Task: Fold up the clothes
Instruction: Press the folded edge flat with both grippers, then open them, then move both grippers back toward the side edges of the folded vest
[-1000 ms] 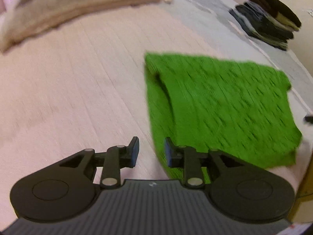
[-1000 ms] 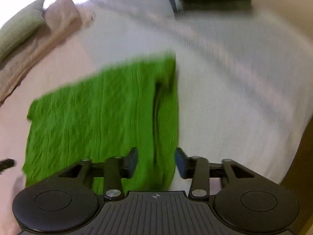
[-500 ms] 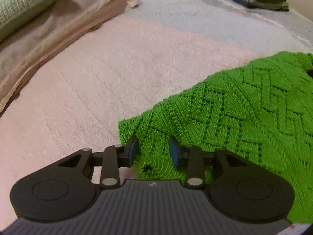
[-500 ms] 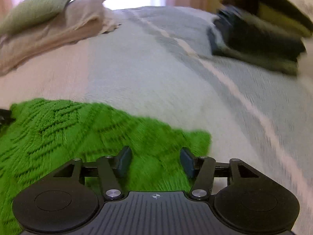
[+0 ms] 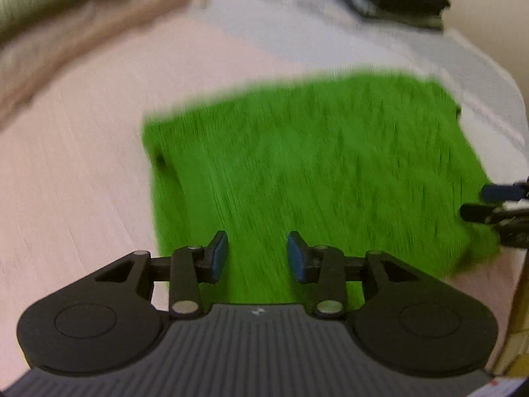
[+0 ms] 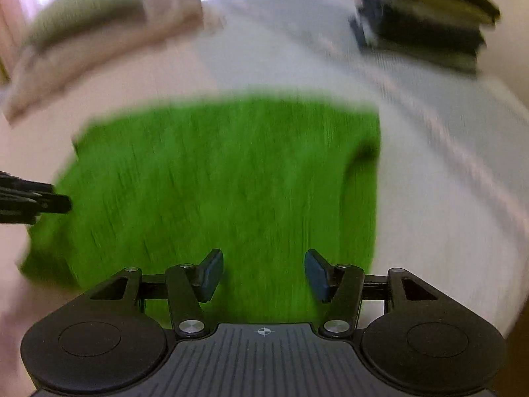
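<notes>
Sweater (image 5: pixel 307 178): green knit, laid flat and folded on the bed (image 5: pixel 76 172).
Left gripper (image 5: pixel 257 256): held above the sweater's near edge; fingers parted and opening, nothing gripped.
Right gripper (image 6: pixel 263 274): held above the sweater; fingers wide apart, nothing gripped.
Stack (image 6: pixel 426 29): dark folded clothes, far right of the bed.
Pillow (image 6: pixel 86 3): green, far left.

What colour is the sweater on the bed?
Bright green; the sweater shows best in the right wrist view.
</notes>
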Available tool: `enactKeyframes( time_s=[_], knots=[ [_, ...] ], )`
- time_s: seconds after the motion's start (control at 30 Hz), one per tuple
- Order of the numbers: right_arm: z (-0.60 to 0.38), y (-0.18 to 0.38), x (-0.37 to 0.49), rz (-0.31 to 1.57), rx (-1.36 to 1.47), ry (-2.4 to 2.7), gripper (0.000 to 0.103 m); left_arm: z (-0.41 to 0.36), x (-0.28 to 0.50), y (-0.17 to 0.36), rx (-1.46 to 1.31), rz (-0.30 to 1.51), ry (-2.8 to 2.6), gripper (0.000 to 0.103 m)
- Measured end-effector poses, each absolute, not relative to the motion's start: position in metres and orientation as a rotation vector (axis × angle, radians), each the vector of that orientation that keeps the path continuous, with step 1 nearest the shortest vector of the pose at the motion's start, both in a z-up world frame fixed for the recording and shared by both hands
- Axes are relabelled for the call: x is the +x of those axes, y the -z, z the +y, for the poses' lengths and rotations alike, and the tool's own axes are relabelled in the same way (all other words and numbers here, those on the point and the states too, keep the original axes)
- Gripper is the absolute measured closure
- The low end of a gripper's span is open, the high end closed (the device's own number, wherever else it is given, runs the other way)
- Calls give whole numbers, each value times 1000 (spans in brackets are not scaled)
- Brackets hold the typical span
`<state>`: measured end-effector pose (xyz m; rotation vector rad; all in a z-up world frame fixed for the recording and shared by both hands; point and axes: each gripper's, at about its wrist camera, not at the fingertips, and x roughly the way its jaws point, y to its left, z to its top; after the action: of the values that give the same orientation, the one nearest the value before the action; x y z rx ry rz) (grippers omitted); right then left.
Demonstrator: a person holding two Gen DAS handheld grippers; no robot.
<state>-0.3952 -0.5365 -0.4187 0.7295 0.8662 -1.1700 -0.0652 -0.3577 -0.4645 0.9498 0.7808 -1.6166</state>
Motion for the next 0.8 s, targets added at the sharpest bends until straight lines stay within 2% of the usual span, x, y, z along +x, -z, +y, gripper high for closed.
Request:
enactKeyframes(
  time_s=[0.1, 0.23, 0.37, 0.5, 0.53, 0.8],
  knots=[
    [-534, 412, -395, 881, 741, 1169, 51, -341, -65, 479, 966, 783, 1558, 67],
    [-530, 377, -397, 881, 825, 1222, 51, -346, -62, 455, 981, 872, 1501, 67],
    [-513, 326, -404, 780, 925, 1267, 51, -342, -64, 407, 1014, 890, 1463, 64],
    [-497, 274, -407, 712, 1024, 1259, 51, -323, -62, 349, 988, 853, 1494, 49],
    [-492, 260, -407, 701, 1038, 1253, 51, -318, -63, 334, 984, 837, 1505, 49],
    [-453, 169, -388, 735, 914, 1223, 50, -279, -65, 244, 947, 779, 1531, 41]
  ],
)
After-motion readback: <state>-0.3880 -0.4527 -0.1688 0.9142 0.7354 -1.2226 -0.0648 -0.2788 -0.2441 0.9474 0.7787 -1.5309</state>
